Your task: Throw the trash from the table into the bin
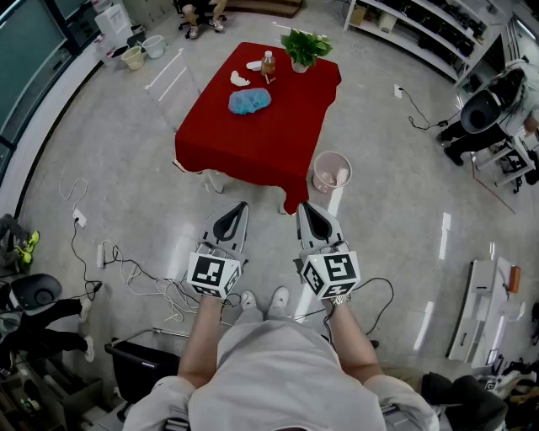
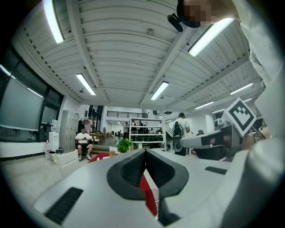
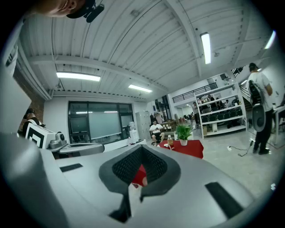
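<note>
A red table (image 1: 253,143) stands ahead of me. On it lie a blue crumpled wad (image 1: 249,101), a white crumpled paper (image 1: 239,79), a small white scrap (image 1: 254,65), a bottle (image 1: 268,64) and a potted plant (image 1: 303,46). A pink mesh bin (image 1: 331,171) stands on the floor by the table's near right corner. My left gripper (image 1: 240,204) and right gripper (image 1: 305,205) are held side by side, level, short of the table, both shut and empty. The right gripper view shows the table (image 3: 189,147), bottle (image 3: 169,141) and plant (image 3: 183,132) beyond the shut jaws.
A white chair (image 1: 173,80) stands at the table's left. Cables (image 1: 143,278) trail over the floor on the left. Buckets (image 1: 143,50) sit far left, shelves (image 1: 421,25) at the back right. A seated person (image 2: 83,141) is beyond the table.
</note>
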### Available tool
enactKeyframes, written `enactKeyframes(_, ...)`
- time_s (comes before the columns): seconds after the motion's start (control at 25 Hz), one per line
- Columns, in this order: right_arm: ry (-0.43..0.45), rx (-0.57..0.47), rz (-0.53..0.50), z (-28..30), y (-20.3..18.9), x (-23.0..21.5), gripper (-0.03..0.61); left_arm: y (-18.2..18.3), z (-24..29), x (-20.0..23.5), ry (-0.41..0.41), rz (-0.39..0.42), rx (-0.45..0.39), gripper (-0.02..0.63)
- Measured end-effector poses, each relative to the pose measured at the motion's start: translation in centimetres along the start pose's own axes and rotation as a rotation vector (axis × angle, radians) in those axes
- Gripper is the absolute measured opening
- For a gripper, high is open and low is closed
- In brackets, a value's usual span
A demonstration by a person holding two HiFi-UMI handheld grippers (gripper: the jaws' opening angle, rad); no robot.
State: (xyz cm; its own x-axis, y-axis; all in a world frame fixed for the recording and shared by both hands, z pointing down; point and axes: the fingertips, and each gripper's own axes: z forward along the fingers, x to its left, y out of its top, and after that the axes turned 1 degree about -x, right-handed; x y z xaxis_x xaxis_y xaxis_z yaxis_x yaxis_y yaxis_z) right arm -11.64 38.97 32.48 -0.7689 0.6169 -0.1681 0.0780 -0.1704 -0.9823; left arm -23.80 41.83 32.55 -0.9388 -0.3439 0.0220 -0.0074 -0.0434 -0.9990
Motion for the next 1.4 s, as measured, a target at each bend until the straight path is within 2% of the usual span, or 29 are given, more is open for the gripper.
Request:
enactKeyframes(0.36, 0.022, -0.038, -0.007, 0.6, 1.7, 0.9, 0.008, 2.0, -0.1, 0.0, -0.007, 0.043, -0.017, 0.006)
enactKeyframes(0.76, 0.037, -0.051, 0.017, 0.5, 1.7, 0.4, 0.008, 1.5, -1.1, 0.5, 0.036, 0.028, -0.028, 0.006)
enactKeyframes(1.04, 0.062, -0.060, 0.023, 0.1, 2.2, -1.5, 0.008, 1.9, 0.0, -0.1, 0.071, 0.026, -0.037, 0.006)
enactKeyframes(1.4, 0.085, -0.013, 0.009, 2.4, 1.4, -2.9, 0.008, 1.5, 2.2, 1.3, 0.090, 0.004, -0.049, 0.006)
